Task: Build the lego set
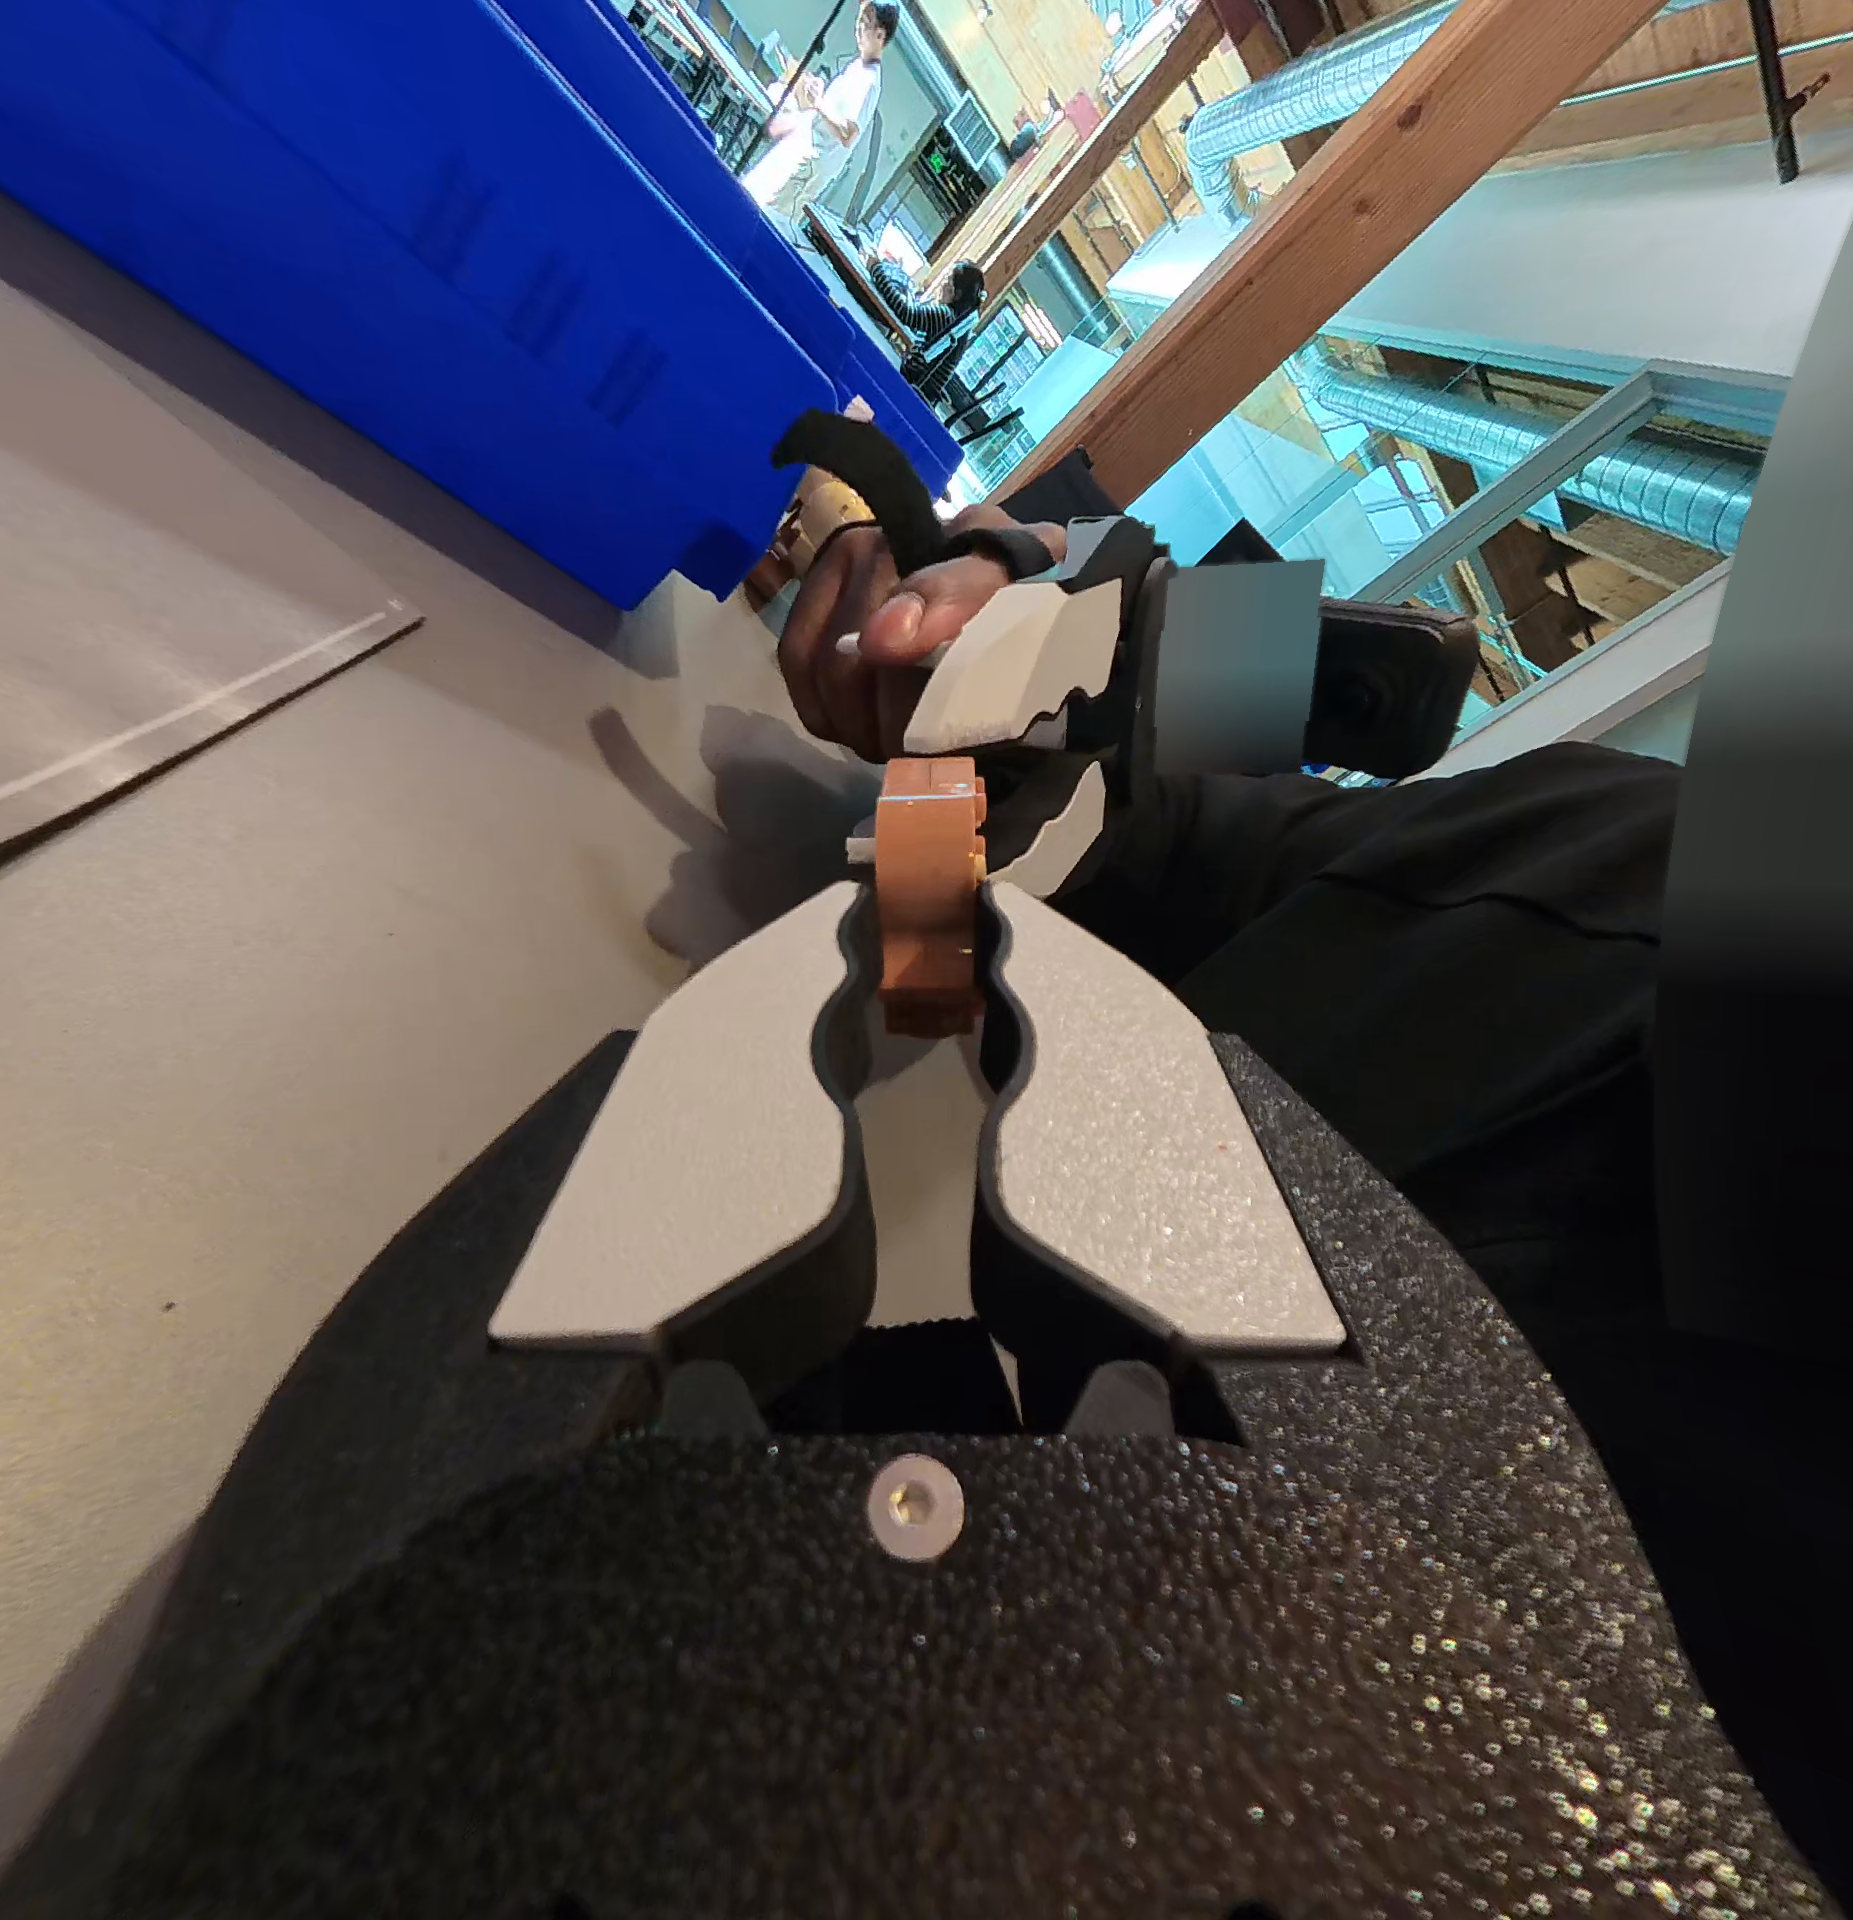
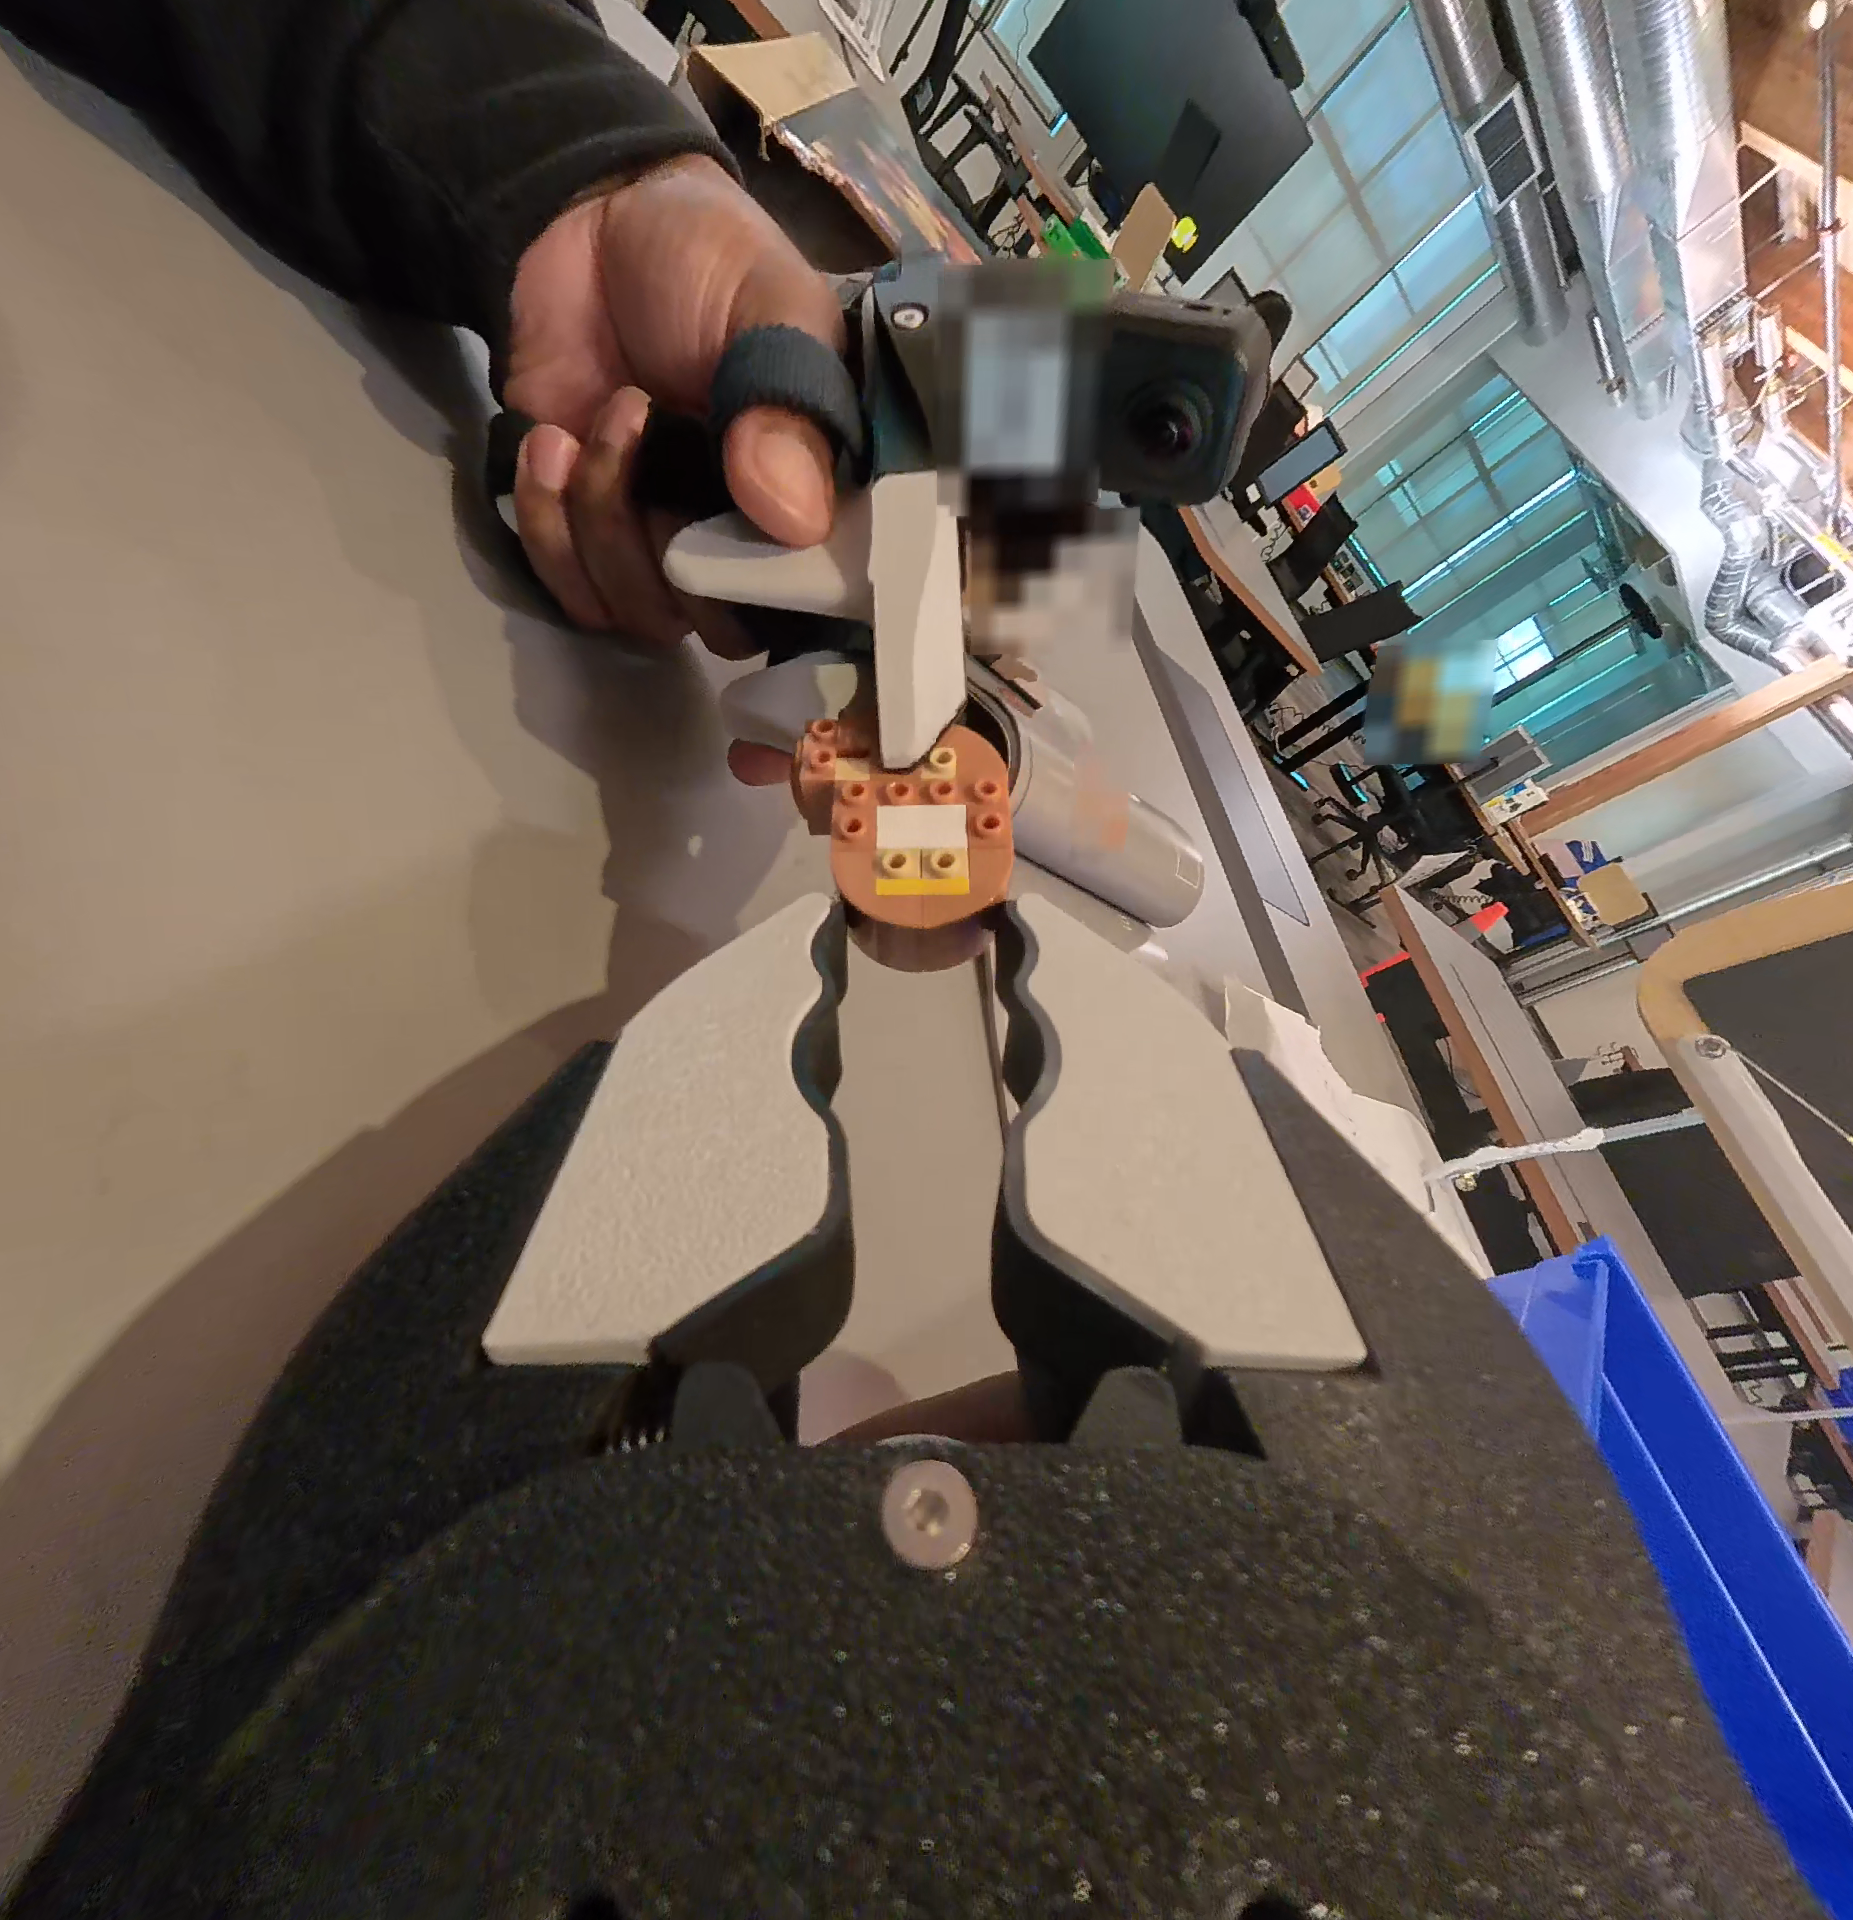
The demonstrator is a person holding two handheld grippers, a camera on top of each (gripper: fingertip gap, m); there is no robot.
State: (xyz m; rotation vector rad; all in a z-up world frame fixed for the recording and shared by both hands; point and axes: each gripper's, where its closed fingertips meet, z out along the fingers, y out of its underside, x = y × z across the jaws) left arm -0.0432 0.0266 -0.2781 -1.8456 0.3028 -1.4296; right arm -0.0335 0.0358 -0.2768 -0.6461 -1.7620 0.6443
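Left wrist view: blue bins [image 1: 402, 270] are seen at the tabletop's [image 1: 226, 935] far edge.
Brick model [image 1: 927, 894]: held off the tabletop, clamped edgewise by the left gripper [image 1: 927, 925].
Right gripper [image 2: 922, 925]: narrowed on the model's rounded rim; squeezing is best kept gentle.

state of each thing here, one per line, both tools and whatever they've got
left tool: shut on the brown brick model, held edge-on off the table.
right tool: closed around the model's rounded end.
brown brick model: partly built, studs showing, white, tan and yellow pieces on its face.
blue bins: standing on the table.
grey cylinder: lying on its side.
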